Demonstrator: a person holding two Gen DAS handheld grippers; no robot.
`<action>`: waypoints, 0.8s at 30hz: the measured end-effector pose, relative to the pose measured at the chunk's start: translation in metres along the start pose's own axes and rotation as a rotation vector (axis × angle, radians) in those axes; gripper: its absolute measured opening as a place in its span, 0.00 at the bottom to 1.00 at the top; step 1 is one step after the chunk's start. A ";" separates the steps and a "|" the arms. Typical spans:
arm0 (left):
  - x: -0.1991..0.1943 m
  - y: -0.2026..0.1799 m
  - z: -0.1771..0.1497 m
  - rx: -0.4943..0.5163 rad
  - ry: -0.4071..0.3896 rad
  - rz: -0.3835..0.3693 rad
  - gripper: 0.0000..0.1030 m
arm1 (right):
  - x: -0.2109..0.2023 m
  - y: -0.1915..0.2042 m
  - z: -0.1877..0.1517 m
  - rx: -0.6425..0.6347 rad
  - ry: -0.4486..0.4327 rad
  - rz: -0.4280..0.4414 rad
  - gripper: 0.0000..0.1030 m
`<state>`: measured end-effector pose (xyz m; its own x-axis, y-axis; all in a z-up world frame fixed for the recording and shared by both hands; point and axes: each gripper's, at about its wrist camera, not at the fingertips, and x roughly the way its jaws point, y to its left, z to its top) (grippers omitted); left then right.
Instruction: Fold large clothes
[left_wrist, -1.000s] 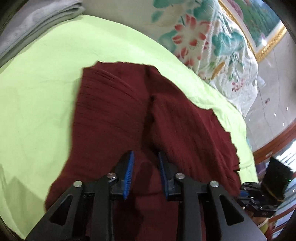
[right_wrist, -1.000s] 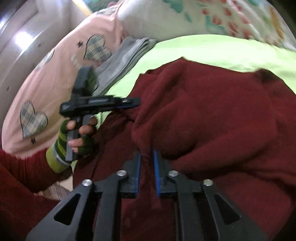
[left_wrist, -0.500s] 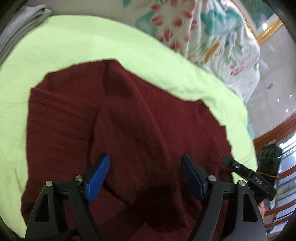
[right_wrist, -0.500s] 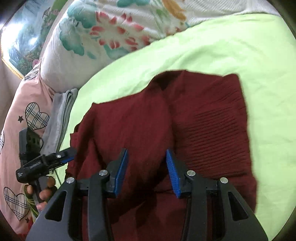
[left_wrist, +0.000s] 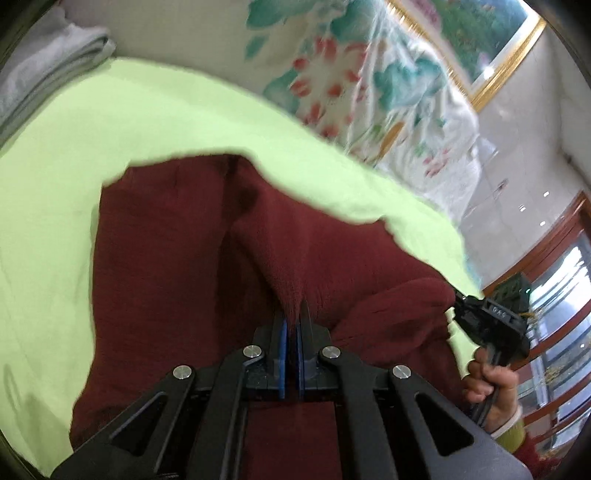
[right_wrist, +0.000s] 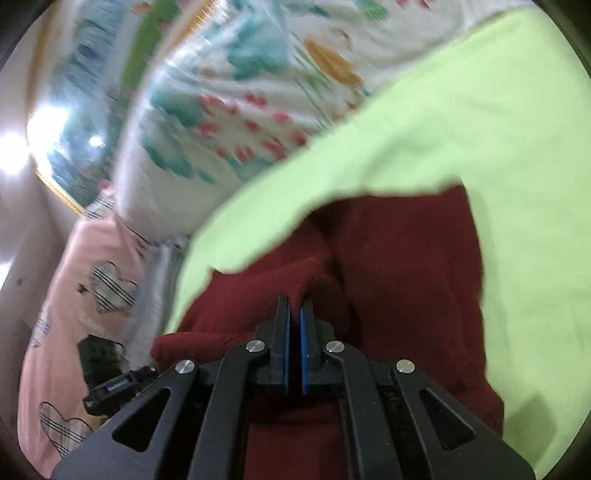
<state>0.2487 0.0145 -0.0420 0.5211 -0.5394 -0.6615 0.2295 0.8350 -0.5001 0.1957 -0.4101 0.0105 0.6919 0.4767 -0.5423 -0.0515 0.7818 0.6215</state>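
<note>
A dark red knitted sweater (left_wrist: 166, 258) lies on a light green sheet (left_wrist: 110, 122); it also shows in the right wrist view (right_wrist: 406, 266). My left gripper (left_wrist: 291, 317) is shut on a raised fold of the sweater. My right gripper (right_wrist: 294, 314) is shut on another pinched ridge of the sweater. The right gripper also shows at the right edge of the left wrist view (left_wrist: 484, 325), with red cloth at its tip. The left gripper shows low left in the right wrist view (right_wrist: 110, 380).
A floral quilt (left_wrist: 351, 74) is heaped beyond the green sheet (right_wrist: 480, 110). Folded grey cloth (left_wrist: 48, 74) lies at the far left. A pink heart-print pillow (right_wrist: 92, 295) lies to the left. A gold-framed picture (left_wrist: 480, 48) hangs on the wall.
Both grippers were open above the sweater half a second ago; now both have shut on folds of it and lifted them. Both views are tilted and blurred from motion.
</note>
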 end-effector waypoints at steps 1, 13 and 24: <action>0.006 0.003 -0.005 0.002 0.020 0.027 0.02 | 0.007 -0.003 -0.006 -0.001 0.045 -0.032 0.05; 0.020 -0.005 -0.016 0.044 0.060 0.111 0.04 | -0.008 0.057 -0.019 -0.205 0.039 -0.080 0.27; -0.033 0.007 -0.038 0.001 0.016 0.129 0.43 | -0.040 0.039 -0.036 -0.096 0.034 -0.120 0.45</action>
<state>0.2018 0.0338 -0.0445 0.5330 -0.4291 -0.7292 0.1622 0.8977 -0.4097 0.1400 -0.3842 0.0359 0.6728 0.3895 -0.6290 -0.0400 0.8681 0.4948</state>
